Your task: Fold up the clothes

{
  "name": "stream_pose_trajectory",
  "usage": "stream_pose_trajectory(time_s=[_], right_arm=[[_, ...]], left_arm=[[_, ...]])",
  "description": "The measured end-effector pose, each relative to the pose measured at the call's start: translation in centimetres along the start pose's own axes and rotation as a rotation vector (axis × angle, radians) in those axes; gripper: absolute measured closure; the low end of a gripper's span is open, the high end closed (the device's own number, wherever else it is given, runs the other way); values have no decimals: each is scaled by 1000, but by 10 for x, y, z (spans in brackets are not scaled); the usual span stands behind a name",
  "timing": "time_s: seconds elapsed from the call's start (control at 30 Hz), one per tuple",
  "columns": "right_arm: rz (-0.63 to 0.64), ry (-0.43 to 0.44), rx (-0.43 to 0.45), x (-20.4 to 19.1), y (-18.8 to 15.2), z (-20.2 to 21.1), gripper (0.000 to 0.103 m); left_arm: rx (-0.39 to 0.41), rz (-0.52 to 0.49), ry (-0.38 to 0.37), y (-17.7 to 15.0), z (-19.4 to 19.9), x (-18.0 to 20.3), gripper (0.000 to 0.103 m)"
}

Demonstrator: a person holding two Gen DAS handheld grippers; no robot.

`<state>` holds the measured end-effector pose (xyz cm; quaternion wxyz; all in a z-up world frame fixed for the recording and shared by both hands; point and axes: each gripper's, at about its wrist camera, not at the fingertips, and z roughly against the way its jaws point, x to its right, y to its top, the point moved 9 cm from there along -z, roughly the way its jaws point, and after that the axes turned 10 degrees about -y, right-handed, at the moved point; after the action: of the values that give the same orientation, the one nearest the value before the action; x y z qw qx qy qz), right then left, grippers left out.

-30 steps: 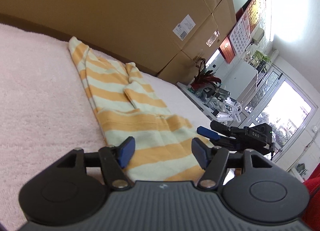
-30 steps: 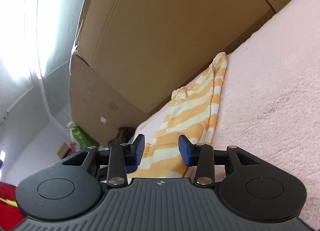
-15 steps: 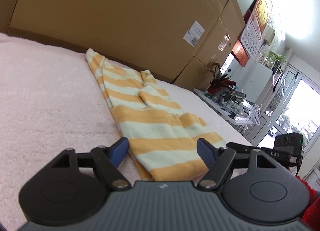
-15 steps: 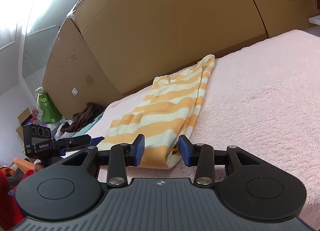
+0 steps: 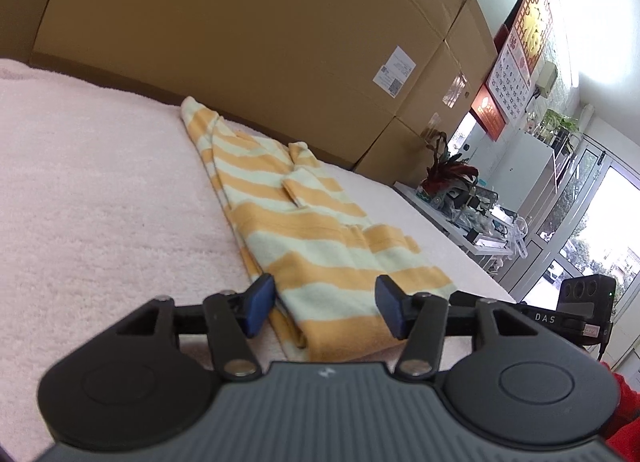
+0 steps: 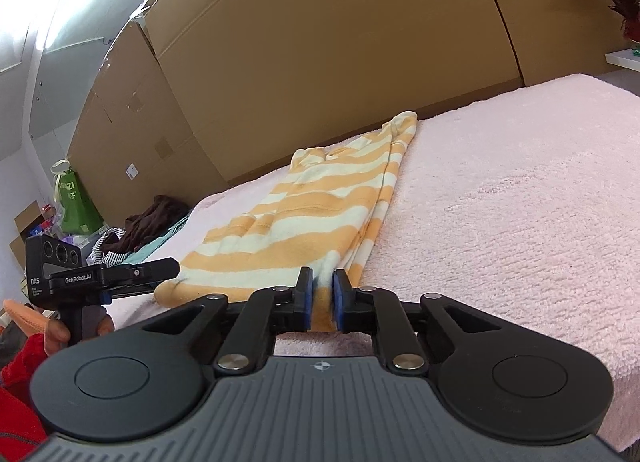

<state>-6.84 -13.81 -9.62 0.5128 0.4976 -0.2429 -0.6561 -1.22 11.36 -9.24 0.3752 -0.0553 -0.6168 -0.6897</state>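
Striped shirt (image 5: pixel 320 246) lies folded lengthwise on the pink bed (image 5: pixel 100 190), beside cardboard boxes (image 5: pixel 240 42). Right gripper (image 6: pixel 321 298) has its fingers clamped on the near hem; left gripper (image 5: pixel 326 304) holds its fingers apart over the other corner.

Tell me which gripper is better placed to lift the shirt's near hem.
Right: the right gripper is shut on the striped shirt hem corner; the left gripper is open, straddling the hem.

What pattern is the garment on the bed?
The garment has orange and pale cream stripes, shown best in the left wrist view.
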Motion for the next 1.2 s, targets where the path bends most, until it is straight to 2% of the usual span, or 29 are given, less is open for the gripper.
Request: stream_pose_trajectory(time_s=[0.07, 0.23, 0.3, 0.4, 0.53, 0.6, 0.67, 0.77, 0.87, 1.07, 1.2], right_arm=[[-7, 1, 26, 0, 2, 6, 80], [-18, -1, 105, -2, 10, 18, 79], [-31, 15, 146, -8, 16, 21, 80], [-24, 56, 143, -31, 18, 8, 82], [123, 1, 140, -66, 1, -15, 84], [182, -22, 142, -77, -9, -20, 84], [244, -36, 158, -82, -19, -20, 83], [361, -99, 210, -78, -24, -13, 86], [343, -135, 214, -60, -19, -8, 84], [275, -154, 234, -44, -21, -1, 87], [247, -142, 208, -48, -13, -2, 85]], left_arm=[[9, 6, -1, 2, 11, 0, 45], [4, -44, 30, -4, 24, 12, 45], [51, -98, 10, 2, 22, 28, 46], [121, -146, -39, 10, 5, 50, 45], [83, -115, 64, -12, -29, 42, 53], [108, -125, 113, -24, -30, 38, 54], [140, -187, 163, -30, -25, 38, 53], [140, -319, 227, -36, -24, 39, 51], [134, -417, 251, -41, -23, 42, 50], [161, -415, 222, -42, -20, 38, 45], [169, -405, 219, -24, -18, 45, 43]])
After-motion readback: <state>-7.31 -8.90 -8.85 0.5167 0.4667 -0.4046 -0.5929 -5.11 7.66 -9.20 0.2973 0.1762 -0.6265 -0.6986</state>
